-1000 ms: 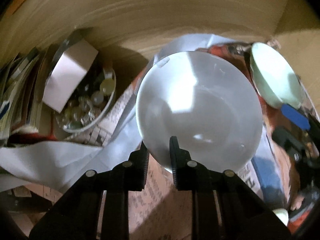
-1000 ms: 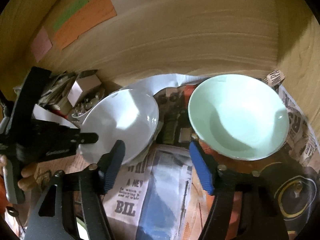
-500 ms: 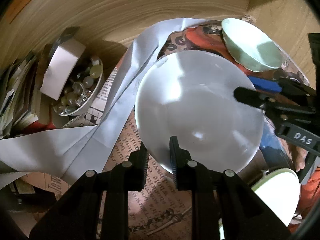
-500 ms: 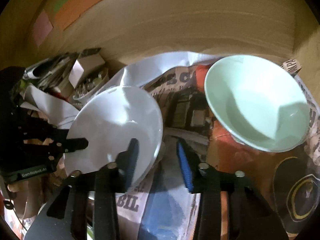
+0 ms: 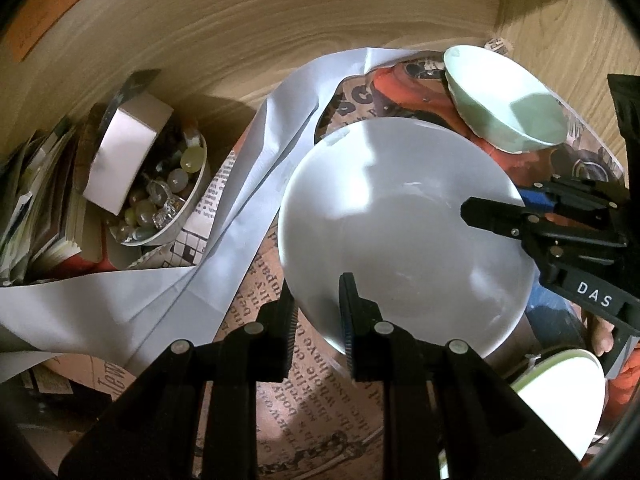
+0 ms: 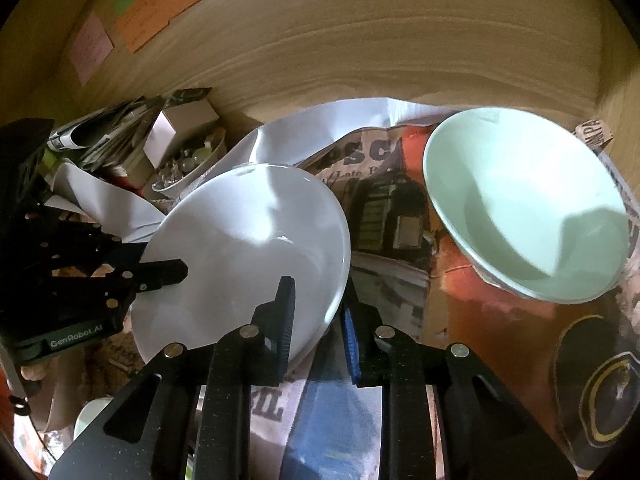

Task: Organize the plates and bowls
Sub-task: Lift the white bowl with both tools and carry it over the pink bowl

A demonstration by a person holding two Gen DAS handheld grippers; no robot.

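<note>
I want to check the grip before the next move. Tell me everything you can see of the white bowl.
The white bowl is round, plain and glossy, ceramic by its look, with a wide shallow inside that is empty and catches patches of light. It is tilted above the newspaper-lined shelf. The left gripper is shut on its near rim, and the right gripper is shut on the opposite rim, one finger inside and one outside. Its underside is hidden.

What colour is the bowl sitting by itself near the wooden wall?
Pale mint green bowl, clearest in the right wrist view.
</note>
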